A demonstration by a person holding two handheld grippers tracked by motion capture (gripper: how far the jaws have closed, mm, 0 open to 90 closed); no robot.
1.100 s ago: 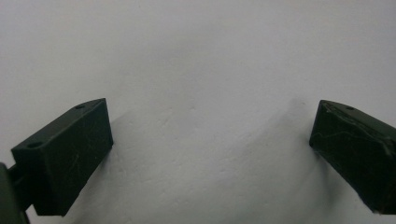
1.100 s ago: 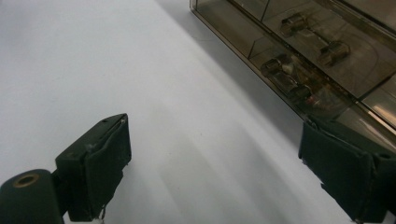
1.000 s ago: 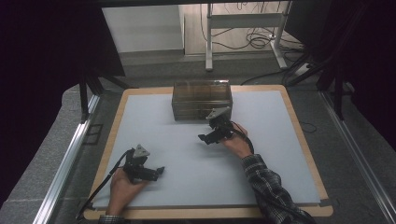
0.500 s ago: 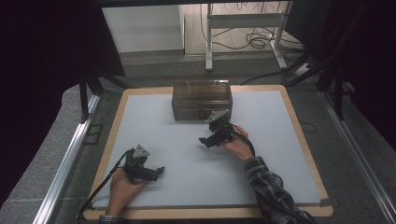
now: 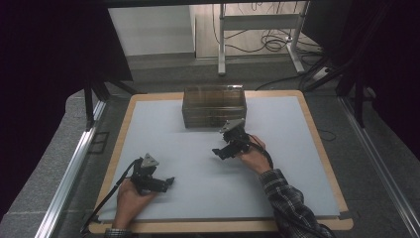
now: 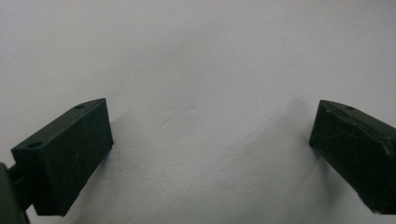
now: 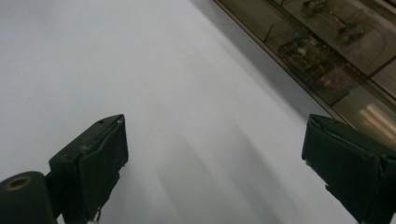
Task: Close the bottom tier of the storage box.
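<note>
Two grippers sit over the white table mat (image 5: 198,148). The left gripper (image 5: 168,182) is near the front edge, jaws wide apart, holding nothing. The right gripper (image 5: 218,151) is also wide open and empty, just in front of the clear brown box (image 5: 214,106) at the back of the mat.

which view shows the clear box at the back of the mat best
The high view: the whole clear box stands at the far edge of the white mat, just beyond the right hand-held gripper. The right gripper view catches one side of it at the upper right, small items blurred inside. The left gripper view looks at bare mat.
</note>
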